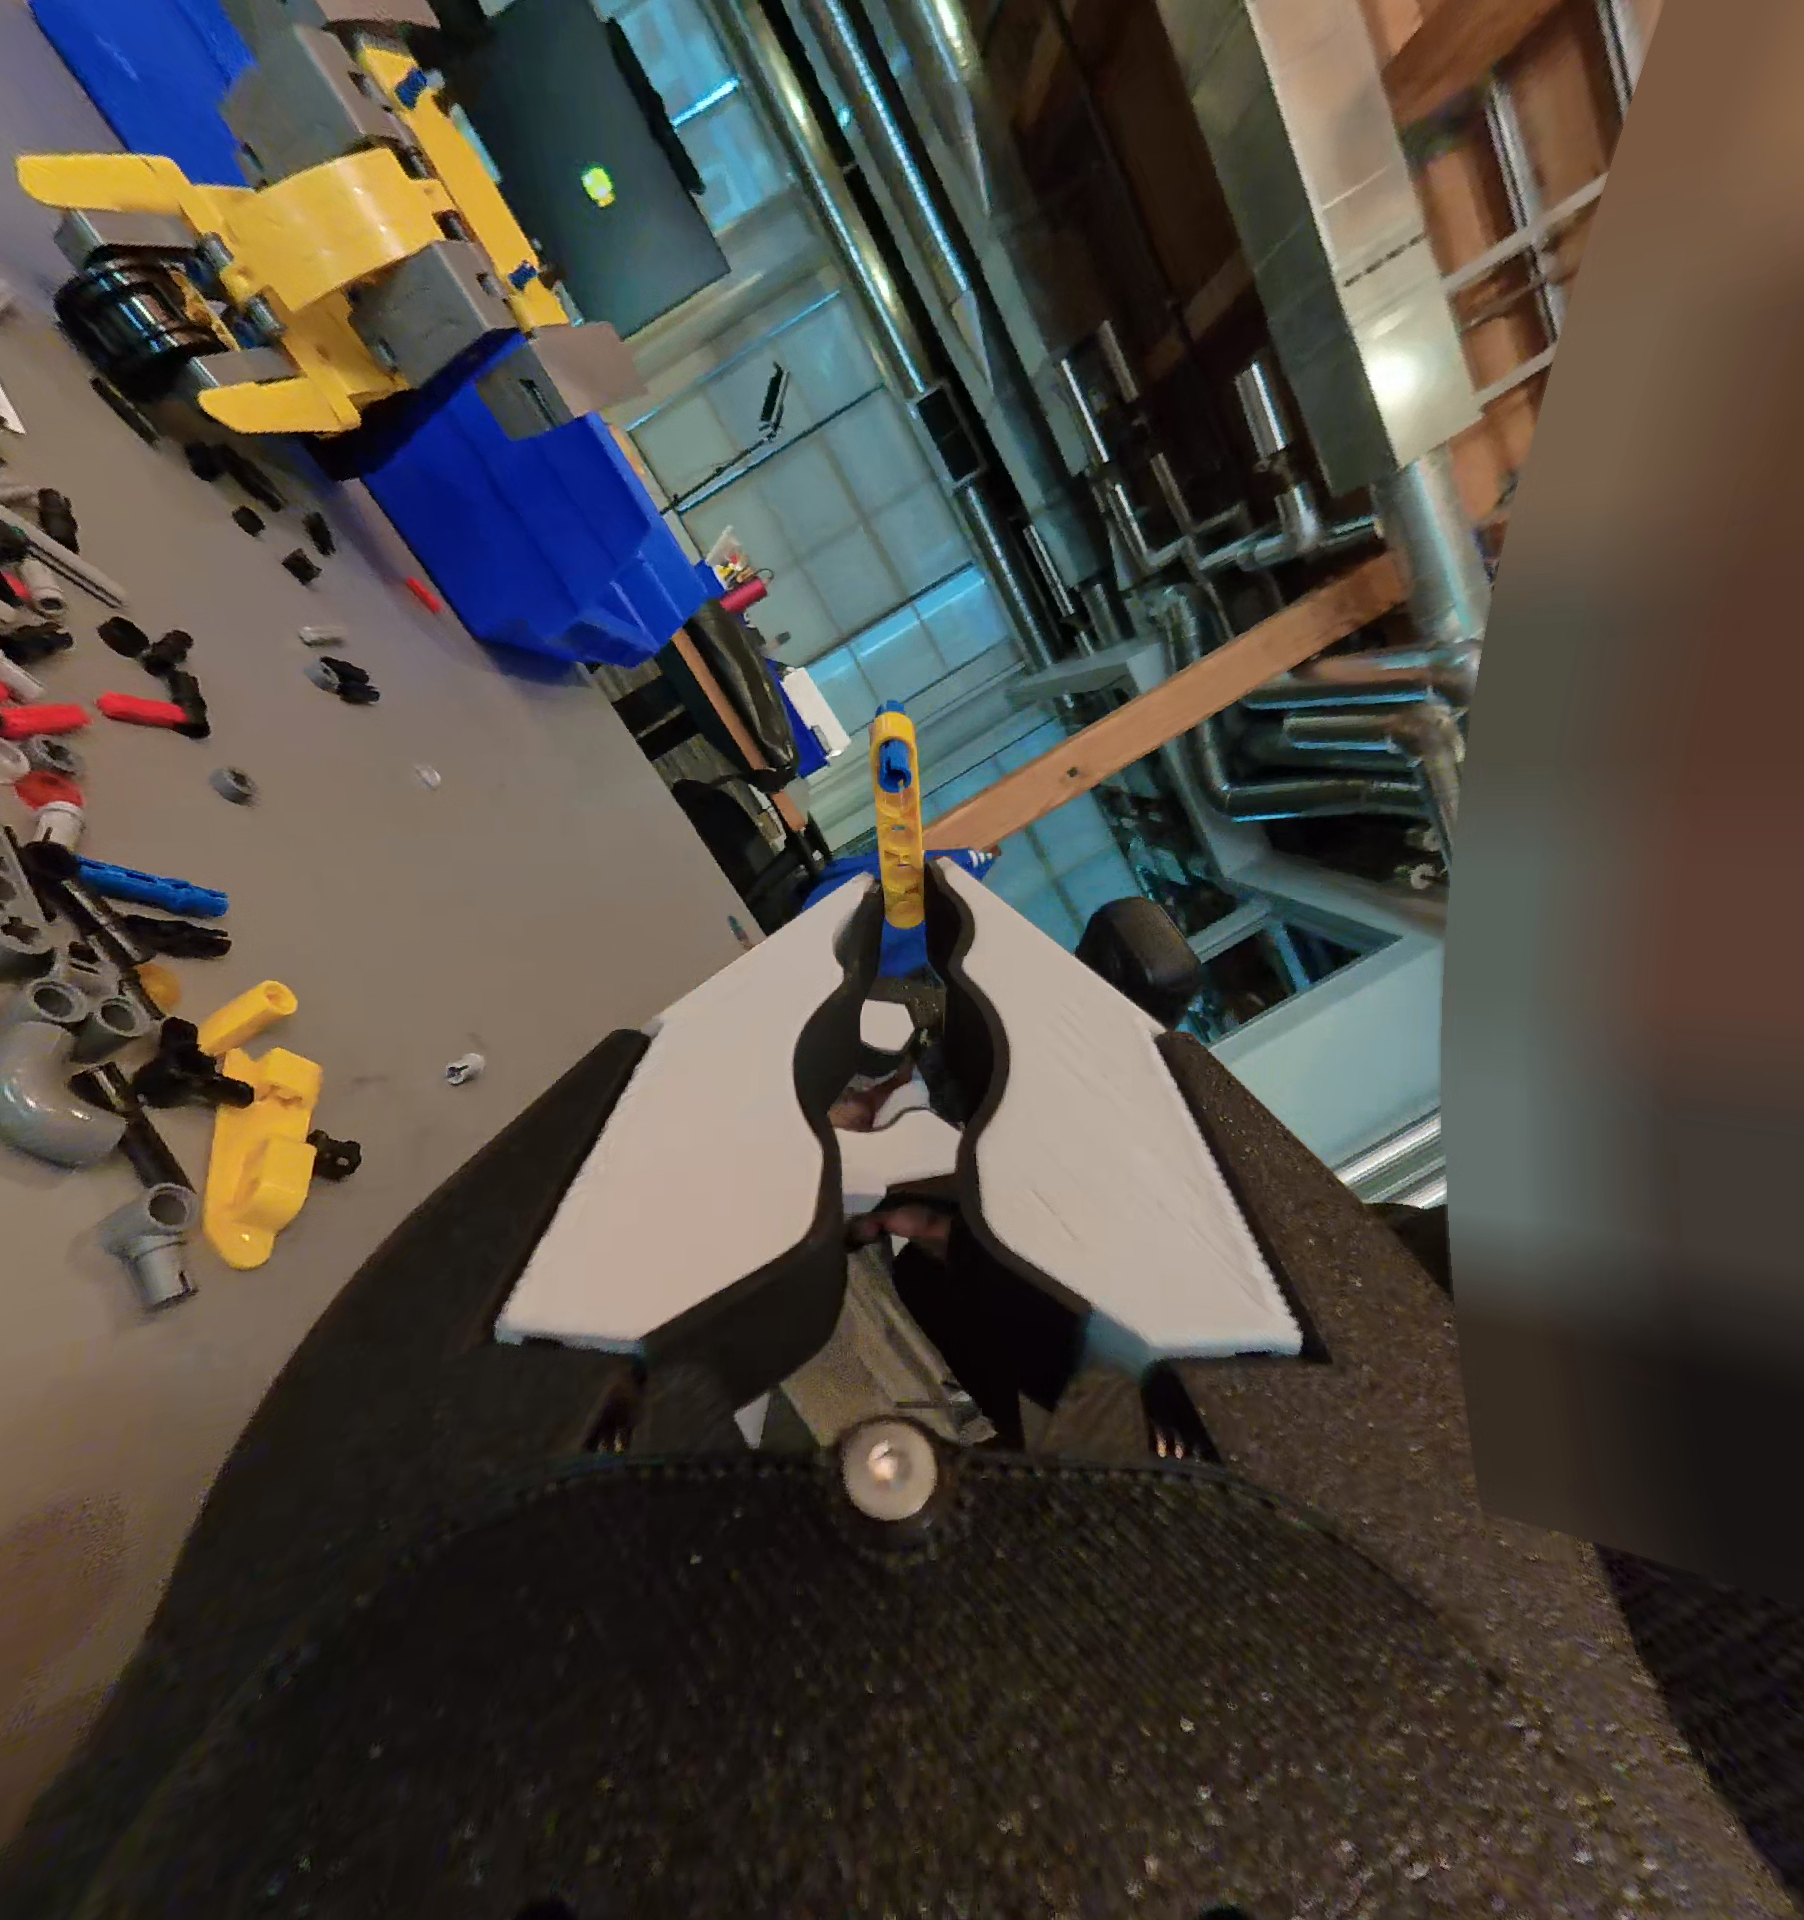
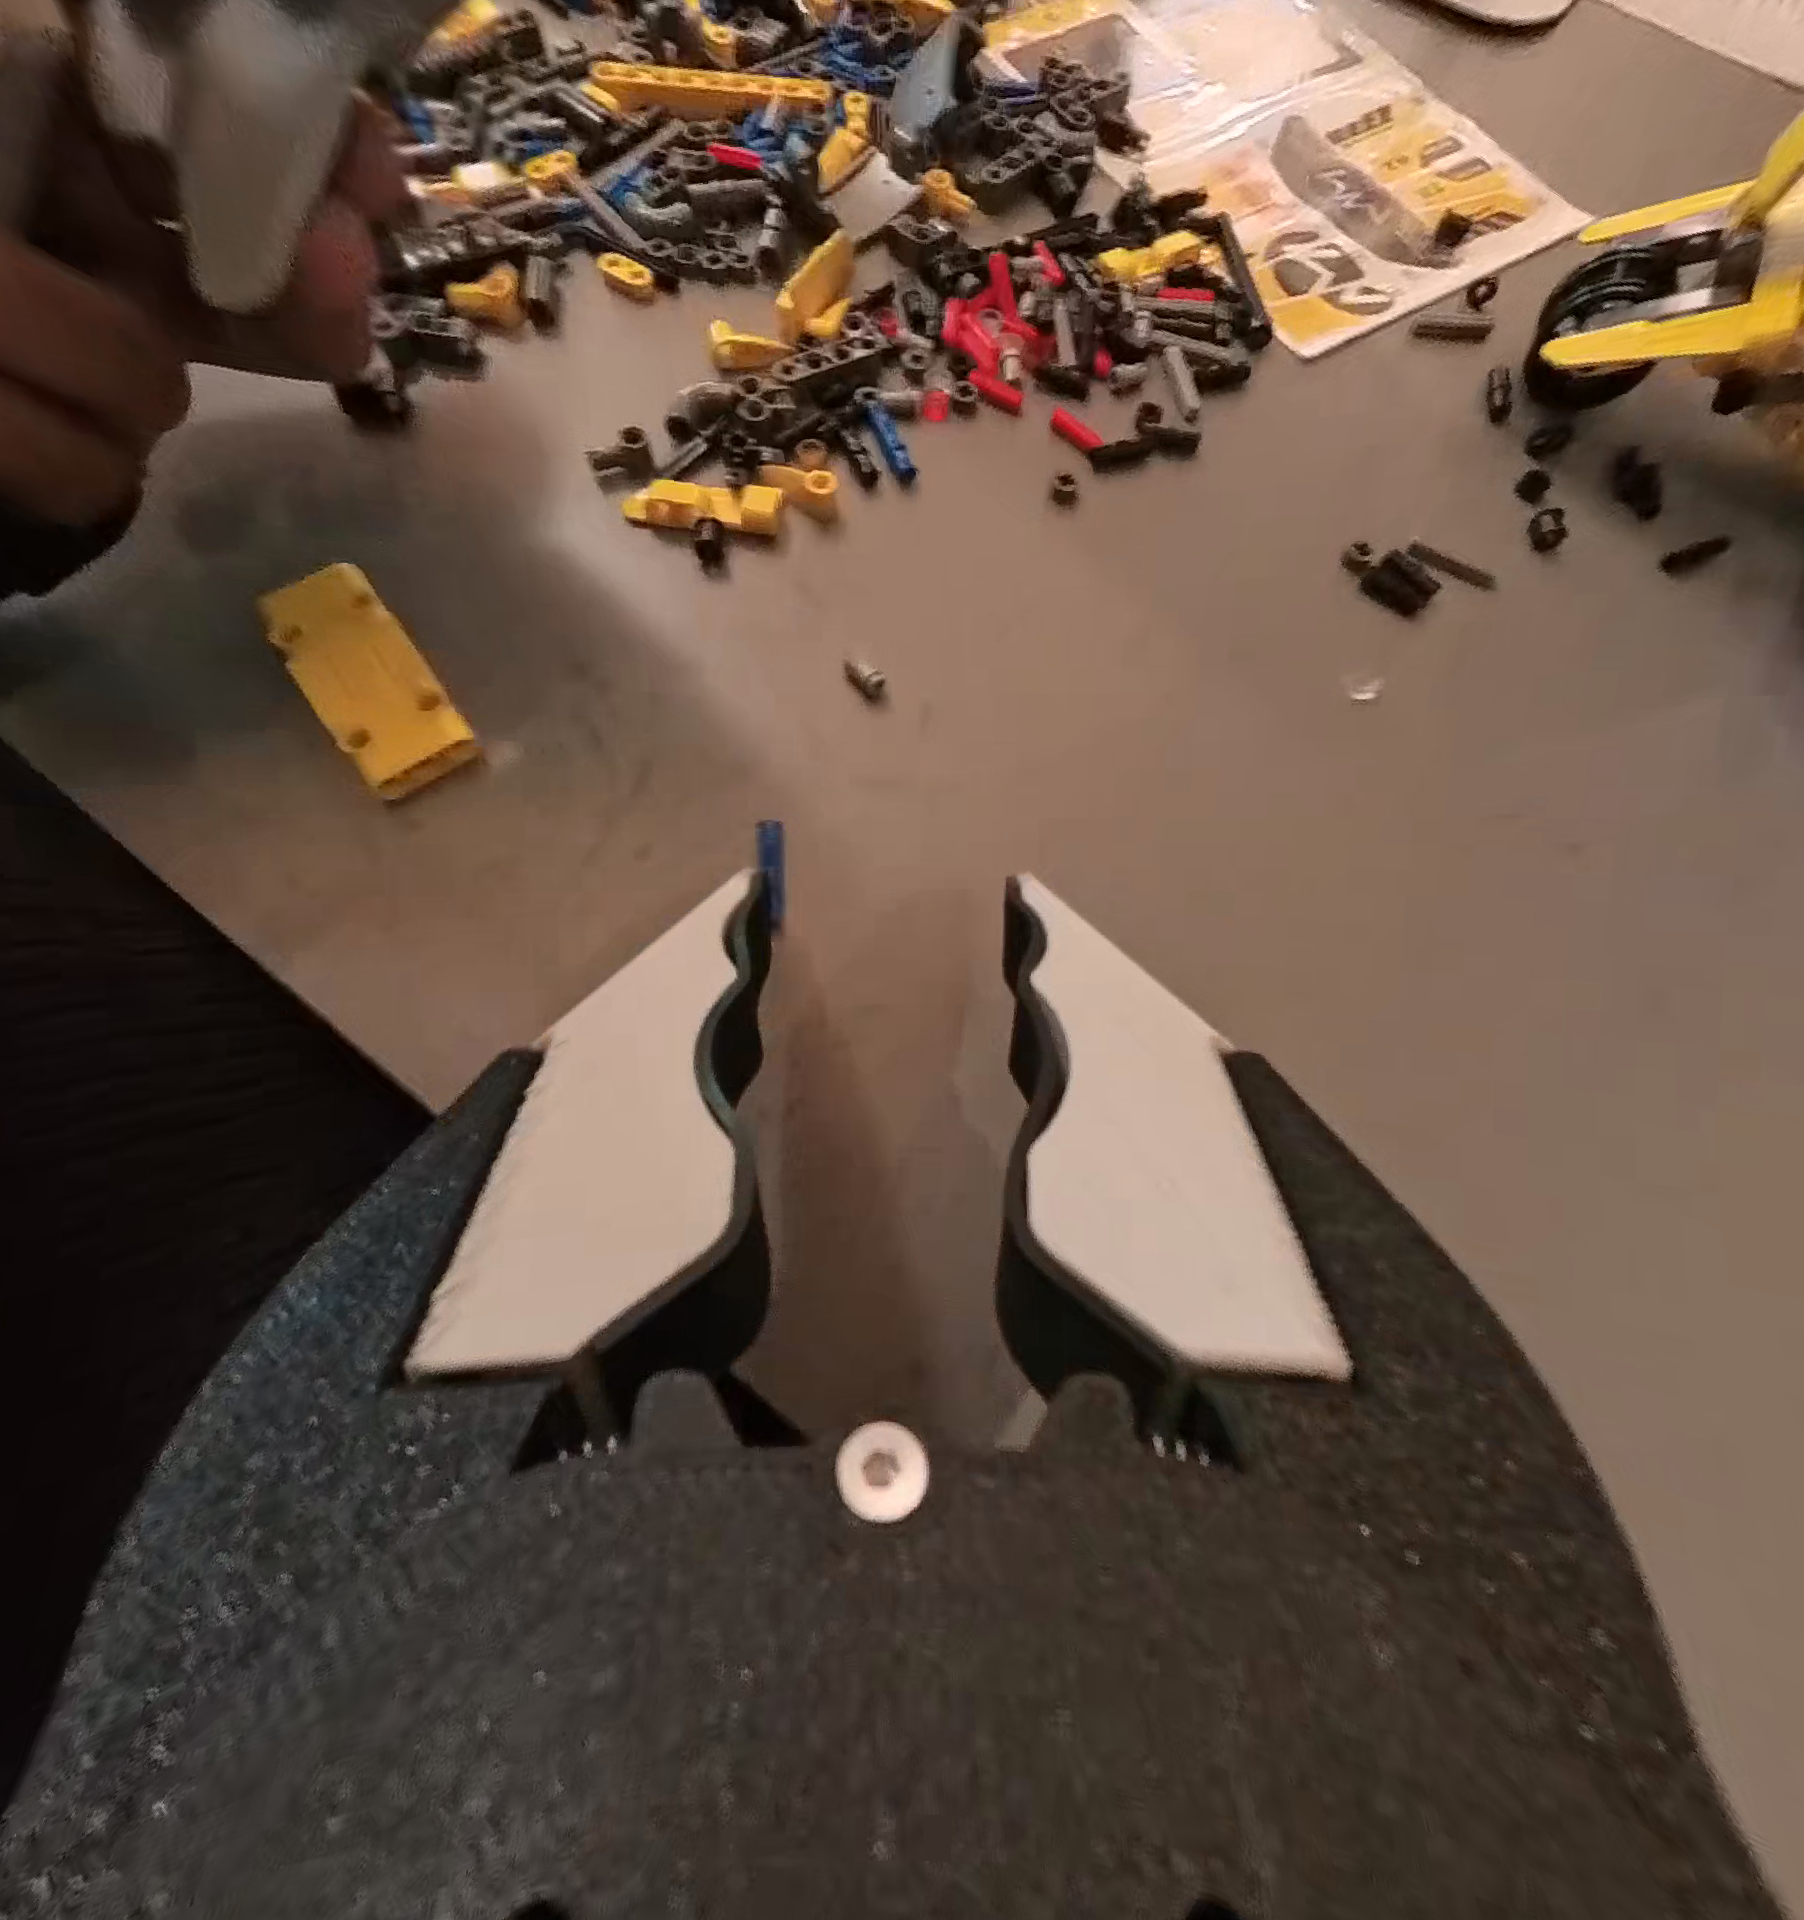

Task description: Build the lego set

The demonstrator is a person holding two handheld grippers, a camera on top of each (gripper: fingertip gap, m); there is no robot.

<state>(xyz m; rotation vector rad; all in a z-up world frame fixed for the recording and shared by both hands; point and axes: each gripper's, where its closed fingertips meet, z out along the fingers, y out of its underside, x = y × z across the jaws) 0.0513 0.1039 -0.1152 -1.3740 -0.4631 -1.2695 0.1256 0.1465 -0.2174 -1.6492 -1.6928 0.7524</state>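
Observation:
My left gripper (image 1: pixel 900 894) is shut on a thin yellow beam (image 1: pixel 896 821) with a blue pin (image 1: pixel 887 767) in its far end, and holds it in the air off the table's edge. My right gripper (image 2: pixel 887 894) is open, low over the grey table (image 2: pixel 1293 831). A small blue pin (image 2: pixel 770 868) sits against the tip of its left finger. The partly built yellow and grey model (image 1: pixel 337 260) stands at the table's far side and shows at the right edge of the right wrist view (image 2: pixel 1708 301).
A pile of loose pieces (image 2: pixel 877 239) and an instruction booklet (image 2: pixel 1324 208) lie beyond my right gripper. A yellow panel (image 2: pixel 368 675) lies near the table's left edge. A hand (image 2: pixel 46 343) holds the other gripper, blurred, upper left. Blue bins (image 1: pixel 524 520) stand behind the model. Spacing between my two grippers at the tips: around 15 cm.

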